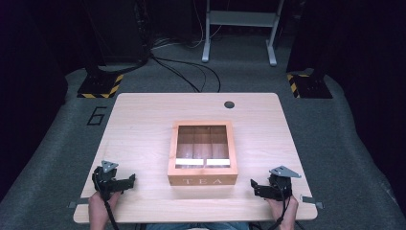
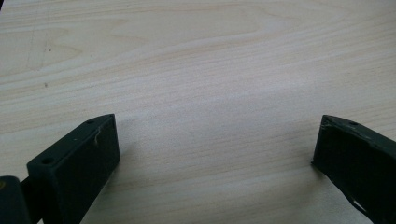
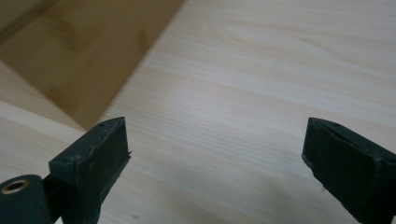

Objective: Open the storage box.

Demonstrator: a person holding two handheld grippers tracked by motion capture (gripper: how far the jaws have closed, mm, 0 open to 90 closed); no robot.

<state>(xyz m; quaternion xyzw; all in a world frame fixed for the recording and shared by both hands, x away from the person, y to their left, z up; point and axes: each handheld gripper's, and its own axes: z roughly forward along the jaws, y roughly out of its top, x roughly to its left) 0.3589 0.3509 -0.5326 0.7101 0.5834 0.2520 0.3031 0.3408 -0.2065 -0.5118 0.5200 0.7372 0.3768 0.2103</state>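
A wooden tea box [image 1: 202, 153] with a clear window lid and "TEA" on its front stands shut in the middle of the light wood table [image 1: 139, 124]. My left gripper [image 1: 125, 181] rests near the front left edge, pointing toward the box, jaws wide apart with bare tabletop between them [image 2: 217, 149]. My right gripper [image 1: 255, 187] sits near the front right edge, also open with nothing held [image 3: 215, 149]. In the right gripper view the box's side wall [image 3: 79, 60] shows at the upper left, apart from the jaws.
A round cable hole [image 1: 229, 104] lies near the table's far edge. Beyond the table, cables [image 1: 186, 72] run over the grey floor, with a white stand [image 1: 239, 28] and two black posts on striped bases [image 1: 100, 86].
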